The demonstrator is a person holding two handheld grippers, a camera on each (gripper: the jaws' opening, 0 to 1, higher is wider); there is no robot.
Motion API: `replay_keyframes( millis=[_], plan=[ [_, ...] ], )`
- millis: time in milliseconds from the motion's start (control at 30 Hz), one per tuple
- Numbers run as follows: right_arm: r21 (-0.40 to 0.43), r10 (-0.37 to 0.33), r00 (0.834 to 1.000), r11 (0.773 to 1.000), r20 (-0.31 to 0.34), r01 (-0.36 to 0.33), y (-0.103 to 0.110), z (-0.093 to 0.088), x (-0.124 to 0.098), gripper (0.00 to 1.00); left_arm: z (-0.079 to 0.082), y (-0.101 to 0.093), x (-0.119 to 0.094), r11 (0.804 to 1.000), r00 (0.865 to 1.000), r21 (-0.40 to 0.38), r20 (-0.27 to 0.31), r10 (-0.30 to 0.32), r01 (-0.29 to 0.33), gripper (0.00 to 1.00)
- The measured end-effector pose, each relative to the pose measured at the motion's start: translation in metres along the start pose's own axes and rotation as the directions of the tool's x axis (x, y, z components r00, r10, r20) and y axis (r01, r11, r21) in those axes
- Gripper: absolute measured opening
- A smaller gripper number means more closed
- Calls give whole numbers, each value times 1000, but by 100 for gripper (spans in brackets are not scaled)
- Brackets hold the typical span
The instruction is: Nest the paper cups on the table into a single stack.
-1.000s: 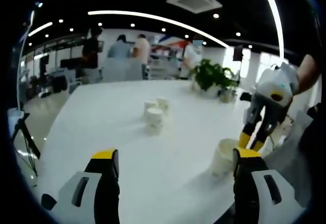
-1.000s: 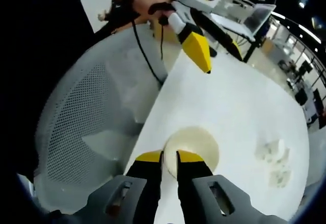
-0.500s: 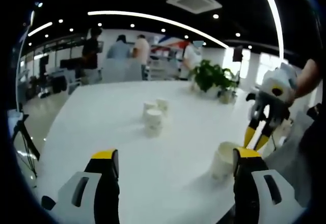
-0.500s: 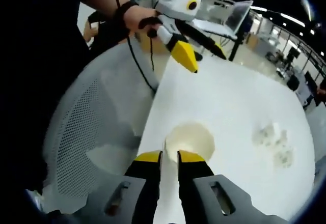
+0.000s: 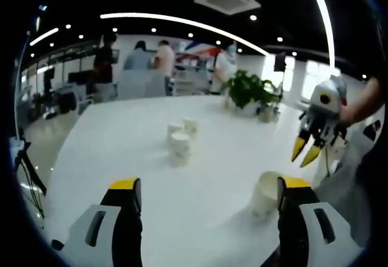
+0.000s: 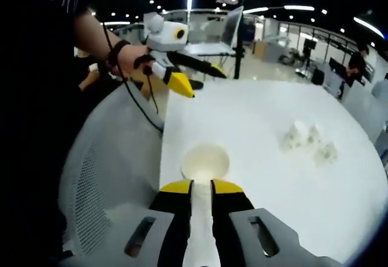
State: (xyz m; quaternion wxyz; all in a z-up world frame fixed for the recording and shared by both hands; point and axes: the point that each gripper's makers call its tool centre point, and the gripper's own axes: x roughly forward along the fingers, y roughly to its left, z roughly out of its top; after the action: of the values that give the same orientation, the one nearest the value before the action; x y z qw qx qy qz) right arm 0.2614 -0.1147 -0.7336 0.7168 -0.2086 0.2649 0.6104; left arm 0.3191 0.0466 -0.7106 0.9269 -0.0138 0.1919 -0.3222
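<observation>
You held the left tool (image 5: 206, 197) low over the white counter (image 5: 121, 152), its yellow-tipped jaws spread wide with nothing between them. A single open paper cup (image 5: 265, 191) stood upright near the counter's edge, just inside that tool's right jaw. Three more cups (image 5: 179, 139) clustered together near the middle of the counter, well apart from the single one. Your right tool (image 5: 306, 150) hung in the air beyond the single cup, tips pointing down, clear of the counter.

In the right gripper view, the right tool (image 6: 201, 186) had its jaws drawn nearly together, a thin gap left between them, gripping nothing. The single cup (image 6: 205, 161) sat just past its tips, mouth up. The cluster (image 6: 306, 138) lay farther across the counter (image 6: 254, 115). Your hand (image 6: 130, 57) held the left tool (image 6: 197, 82) above the counter's edge. A grey mesh chair (image 6: 109, 158) stood beside the counter.

A potted plant (image 5: 248, 90) stood at the counter's far end, with people (image 5: 151, 57) in the room behind.
</observation>
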Motion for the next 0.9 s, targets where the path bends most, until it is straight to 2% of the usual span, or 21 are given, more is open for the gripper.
replay_keyframes(
  millis=[200,400,533,633,900],
  plan=[
    [89,-82,996,993,44,78,-16,-4,-12,8,3,1,1,1000,1000,8,2,-3,3,93],
    [171,-192,979,969,63,179,-36,-13,-26,8,3,0,0,1000,1000,7,1,-2,2,93],
    [244,-270,959,939,91,242,-52,-16,-39,8,2,0,-1,1000,1000,8,-3,-2,2,93],
    [288,-339,936,910,100,299,-67,-23,-52,10,2,1,-2,1000,1000,7,-3,-1,1,93],
    [379,-433,895,849,103,368,-83,-36,-72,15,3,1,-2,1000,1000,2,1,-2,2,93]
  ],
)
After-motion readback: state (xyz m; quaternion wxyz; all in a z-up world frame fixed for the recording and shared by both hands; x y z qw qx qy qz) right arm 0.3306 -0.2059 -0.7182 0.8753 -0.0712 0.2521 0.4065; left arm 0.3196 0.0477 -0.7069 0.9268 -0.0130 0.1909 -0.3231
